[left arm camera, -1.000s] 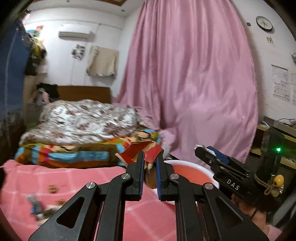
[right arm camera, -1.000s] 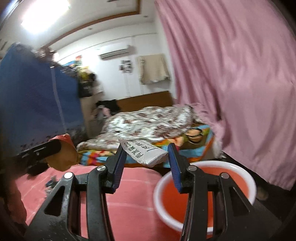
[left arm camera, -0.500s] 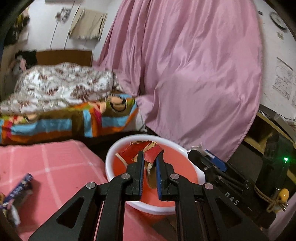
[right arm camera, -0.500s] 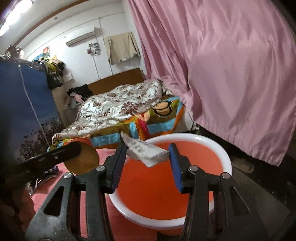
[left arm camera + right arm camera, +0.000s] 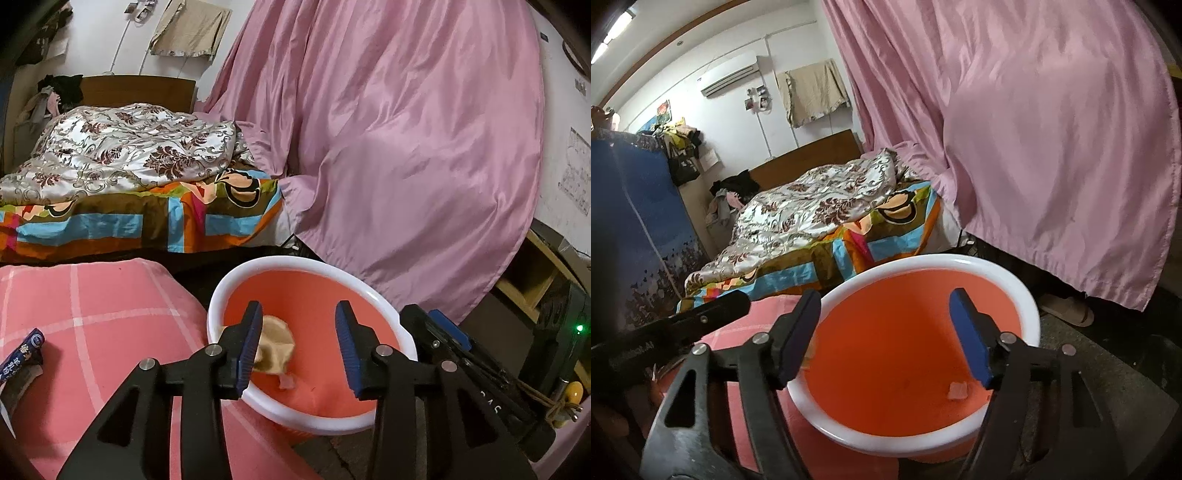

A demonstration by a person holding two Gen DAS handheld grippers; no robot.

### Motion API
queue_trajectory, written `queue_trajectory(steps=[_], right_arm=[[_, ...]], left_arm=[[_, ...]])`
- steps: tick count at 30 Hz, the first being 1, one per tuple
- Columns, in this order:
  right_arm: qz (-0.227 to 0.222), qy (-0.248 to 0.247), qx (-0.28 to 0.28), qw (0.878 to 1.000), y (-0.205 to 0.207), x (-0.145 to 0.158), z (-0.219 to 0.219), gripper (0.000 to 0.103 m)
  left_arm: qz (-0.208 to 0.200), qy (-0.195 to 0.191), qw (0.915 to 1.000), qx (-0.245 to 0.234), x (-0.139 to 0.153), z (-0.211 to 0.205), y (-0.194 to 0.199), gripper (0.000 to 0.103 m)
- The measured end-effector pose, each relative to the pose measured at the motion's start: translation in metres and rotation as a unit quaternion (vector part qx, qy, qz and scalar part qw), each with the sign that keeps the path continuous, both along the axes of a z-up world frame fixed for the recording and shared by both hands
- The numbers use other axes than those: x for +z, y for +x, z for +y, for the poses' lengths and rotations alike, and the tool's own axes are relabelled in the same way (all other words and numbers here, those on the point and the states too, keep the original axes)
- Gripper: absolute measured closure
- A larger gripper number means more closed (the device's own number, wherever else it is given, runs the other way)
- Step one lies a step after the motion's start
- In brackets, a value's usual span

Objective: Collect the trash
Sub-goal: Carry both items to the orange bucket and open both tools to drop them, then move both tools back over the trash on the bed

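Left wrist view shows the left gripper (image 5: pixel 299 345) with its blue-padded fingers spread wide and nothing between them, poised above an orange basin with a white rim (image 5: pixel 236 275). Below and just inside the left finger lies a crumpled tan wrapper (image 5: pixel 275 347) on the basin floor, and a small pale scrap (image 5: pixel 286 384) rests a little nearer the camera between the two fingers. Left of the fingers, a pink checked cloth (image 5: pixel 110 314) covers a surface touching the basin's side; a blue snack packet (image 5: pixel 22 356) lies on it at the far left edge. To the right of the fingers, the right gripper (image 5: pixel 448 334) reaches over the basin's rim.

Right wrist view shows the right gripper (image 5: pixel 886 336) likewise released, its fingers wide apart and empty over the same basin (image 5: pixel 1030 299). The pale scrap (image 5: pixel 956 391) sits on the orange floor just below the right finger. Something light shows at the left finger's inner edge, too hidden to identify. Beyond the fingers are a bed with a patterned quilt (image 5: pixel 820 199) and a pink curtain (image 5: pixel 1034 147).
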State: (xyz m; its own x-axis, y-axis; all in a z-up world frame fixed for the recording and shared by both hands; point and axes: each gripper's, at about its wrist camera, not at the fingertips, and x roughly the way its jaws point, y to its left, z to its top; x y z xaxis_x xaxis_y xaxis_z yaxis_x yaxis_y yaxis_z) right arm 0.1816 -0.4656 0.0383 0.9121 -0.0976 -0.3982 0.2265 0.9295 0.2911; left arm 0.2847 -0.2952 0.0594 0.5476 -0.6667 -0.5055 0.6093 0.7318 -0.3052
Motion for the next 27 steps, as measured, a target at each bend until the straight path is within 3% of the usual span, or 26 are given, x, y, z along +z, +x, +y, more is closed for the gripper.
queue_trajectory(steps=[6, 10, 13, 18, 20, 27], right_arm=[[-0.021, -0.006, -0.009, 1.000, -0.007, 0.006, 0.000, 0.018], [-0.063, -0.032, -0.009, 0.997, -0.019, 0.019, 0.012, 0.009], [-0.097, -0.050, -0.004, 0.994, -0.028, 0.031, 0.027, 0.000], [-0.153, -0.077, 0.019, 0.985, -0.043, 0.047, 0.054, 0.000], [-0.175, -0.085, 0.032, 0.980, -0.049, 0.053, 0.067, 0.000], [-0.210, -0.095, 0.070, 0.971, -0.058, 0.061, 0.105, 0.000]], left_arm=[[-0.017, -0.012, 0.9996, 0.020, 0.011, 0.013, -0.010, 0.061], [-0.051, -0.023, 0.9975, 0.044, 0.020, 0.032, -0.025, 0.058], [-0.075, -0.040, 0.9939, 0.070, 0.028, 0.055, -0.039, 0.042], [-0.122, -0.043, 0.9837, 0.125, 0.042, 0.096, -0.065, 0.033], [-0.134, -0.043, 0.9793, 0.145, 0.043, 0.112, -0.074, 0.011], [-0.184, -0.021, 0.9606, 0.207, 0.043, 0.171, -0.111, 0.006]])
